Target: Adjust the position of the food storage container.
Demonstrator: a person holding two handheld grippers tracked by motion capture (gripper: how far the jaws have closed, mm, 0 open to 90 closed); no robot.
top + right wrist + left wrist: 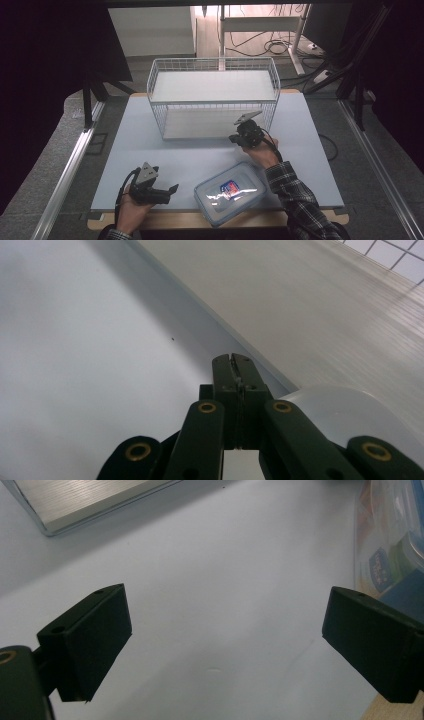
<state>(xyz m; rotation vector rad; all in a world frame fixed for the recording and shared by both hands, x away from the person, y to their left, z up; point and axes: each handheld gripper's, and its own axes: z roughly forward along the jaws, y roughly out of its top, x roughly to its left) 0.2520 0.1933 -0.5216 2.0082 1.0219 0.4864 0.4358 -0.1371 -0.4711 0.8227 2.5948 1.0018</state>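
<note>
Your right gripper (239, 137) has its jaws pressed together on nothing up by the wire basket (159, 95), so the clear lidded container (231, 192) at the near table edge lies closer to your left gripper (170, 192), jaws spread wide, box just to its right.

I see two black claws, left claw (174, 189) and right claw (233, 138), each topped with a grey three-cornered plate, brass-ringed screws, trailing black cables; one plaid sleeve (300, 200).
</note>
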